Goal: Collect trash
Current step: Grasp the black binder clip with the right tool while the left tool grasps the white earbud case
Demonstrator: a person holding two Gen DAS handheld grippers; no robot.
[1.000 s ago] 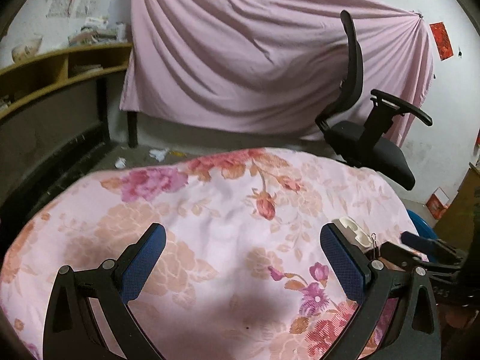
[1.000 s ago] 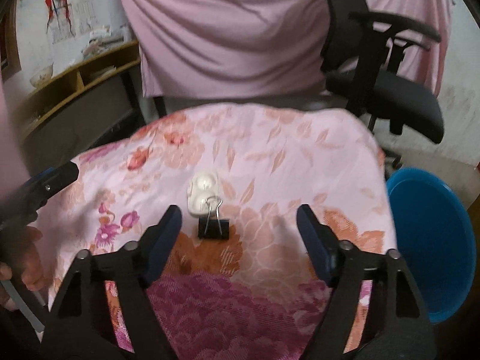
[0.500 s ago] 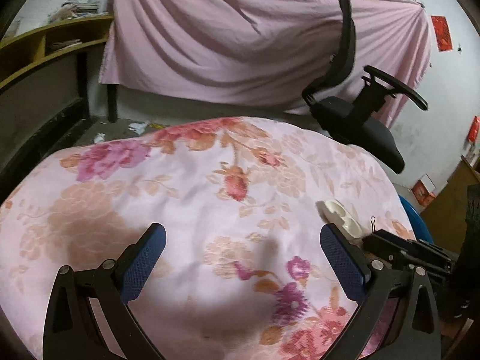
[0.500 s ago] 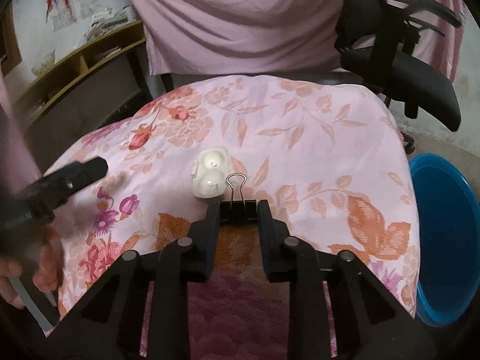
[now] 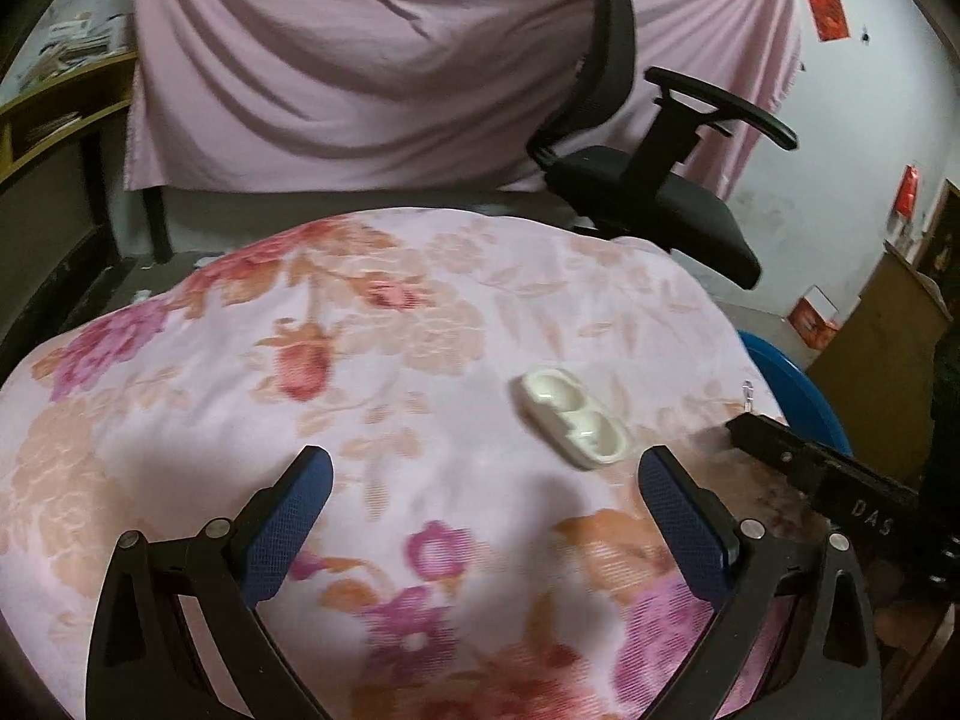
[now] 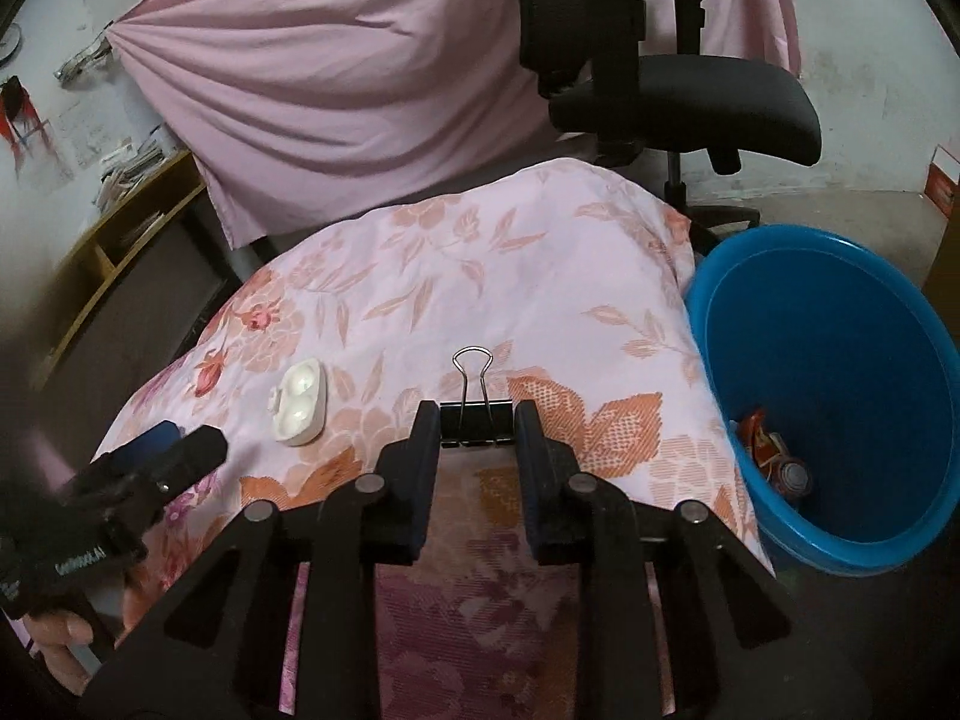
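Risk: binder clip, clamped by its black body between the right gripper pads, may twist or slip free on the way to the blue basin, as the hold is narrow. White two-well tray lies left of the clip on the floral cloth; left gripper hangs above the cloth with jaws apart, empty. Change: a second ago the right jaws stood wide around the clip; they now pinch it
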